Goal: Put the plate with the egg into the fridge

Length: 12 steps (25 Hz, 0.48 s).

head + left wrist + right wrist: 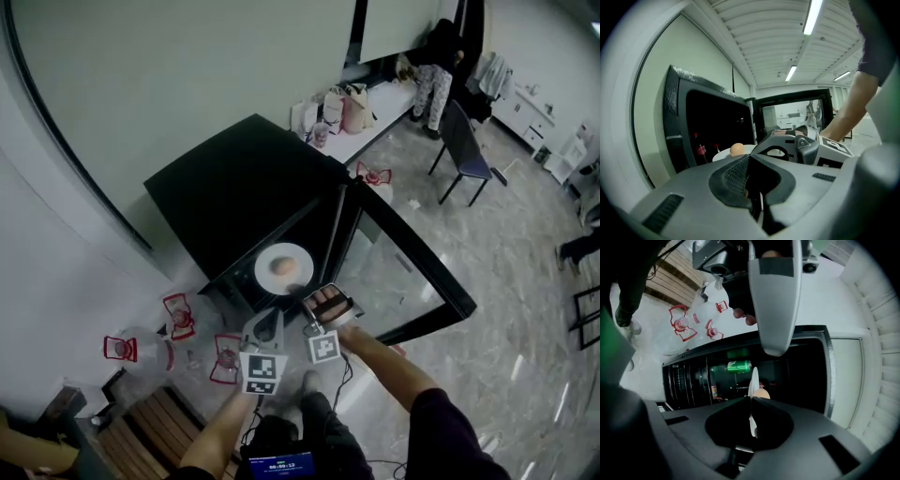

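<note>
**A:** What is closest to the camera?

**B:** The person's two forearms (389, 361) reach forward from the bottom of the head view. Each hand holds a grey claw that carries a black-and-white marker cube.

**A:** What are the claws doing?

**B:** The right claw (751, 401) is clamped on the rim of a round white plate (265, 272). In the right gripper view the plate shows edge-on, pinched between the jaws. The left claw (749, 157) has its jaws pressed together, with nothing between them that I can make out. Its tip sits just beside the plate's near edge.

**A:** Where is the egg?

**B:** A brown egg (282, 266) lies near the middle of the plate. The plate is held at the open front of a black fridge (234, 178), against the dark interior. I cannot tell whether it touches a shelf.

**A:** What is in the fridge?

**B:** The right gripper view shows a green can (739, 365) deep inside. The left gripper view shows red-capped bottles (701, 151) low down. The fridge's glass door (403, 272) stands swung open on the right.

**A:** And farther off?

**B:** A pale marbled floor (506, 281) stretches beyond the door. A white surface (375, 117) runs along the wall and carries several bags (354, 108). A dark blue chair (464, 141) stands near it. A person (436, 66) stands at the far end of the surface.
</note>
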Motion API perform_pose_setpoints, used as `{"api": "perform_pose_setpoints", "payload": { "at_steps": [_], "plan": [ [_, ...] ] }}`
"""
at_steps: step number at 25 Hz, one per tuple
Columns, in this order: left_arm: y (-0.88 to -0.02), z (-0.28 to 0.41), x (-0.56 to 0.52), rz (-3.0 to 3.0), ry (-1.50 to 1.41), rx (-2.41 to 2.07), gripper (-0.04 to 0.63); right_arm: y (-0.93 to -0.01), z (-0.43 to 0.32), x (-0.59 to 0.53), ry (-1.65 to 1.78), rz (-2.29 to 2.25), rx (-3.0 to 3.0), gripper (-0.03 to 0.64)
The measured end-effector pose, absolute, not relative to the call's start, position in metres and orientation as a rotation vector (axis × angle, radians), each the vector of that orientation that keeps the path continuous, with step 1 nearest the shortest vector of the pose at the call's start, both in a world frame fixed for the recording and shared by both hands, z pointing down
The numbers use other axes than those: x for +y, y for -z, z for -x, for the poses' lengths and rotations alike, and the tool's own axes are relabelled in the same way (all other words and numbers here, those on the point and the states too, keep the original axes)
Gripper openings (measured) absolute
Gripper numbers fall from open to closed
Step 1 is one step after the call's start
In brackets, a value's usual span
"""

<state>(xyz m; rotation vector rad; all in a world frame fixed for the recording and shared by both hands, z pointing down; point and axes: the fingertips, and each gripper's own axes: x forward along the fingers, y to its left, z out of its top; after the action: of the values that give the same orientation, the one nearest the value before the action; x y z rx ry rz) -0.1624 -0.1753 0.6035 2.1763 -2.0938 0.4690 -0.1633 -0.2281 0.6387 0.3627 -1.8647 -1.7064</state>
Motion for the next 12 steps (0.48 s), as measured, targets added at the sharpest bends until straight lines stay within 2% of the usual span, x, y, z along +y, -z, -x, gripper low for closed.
{"api": "perform_pose_setpoints", "payload": {
  "at_steps": [12],
  "plan": [
    [-0.732,0.211,-0.264,-1.978,-0.495,-2.221,0.009,-0.761,0.232,-0.306,1.791,-0.209,-1.889,0.021]
  ]
}}
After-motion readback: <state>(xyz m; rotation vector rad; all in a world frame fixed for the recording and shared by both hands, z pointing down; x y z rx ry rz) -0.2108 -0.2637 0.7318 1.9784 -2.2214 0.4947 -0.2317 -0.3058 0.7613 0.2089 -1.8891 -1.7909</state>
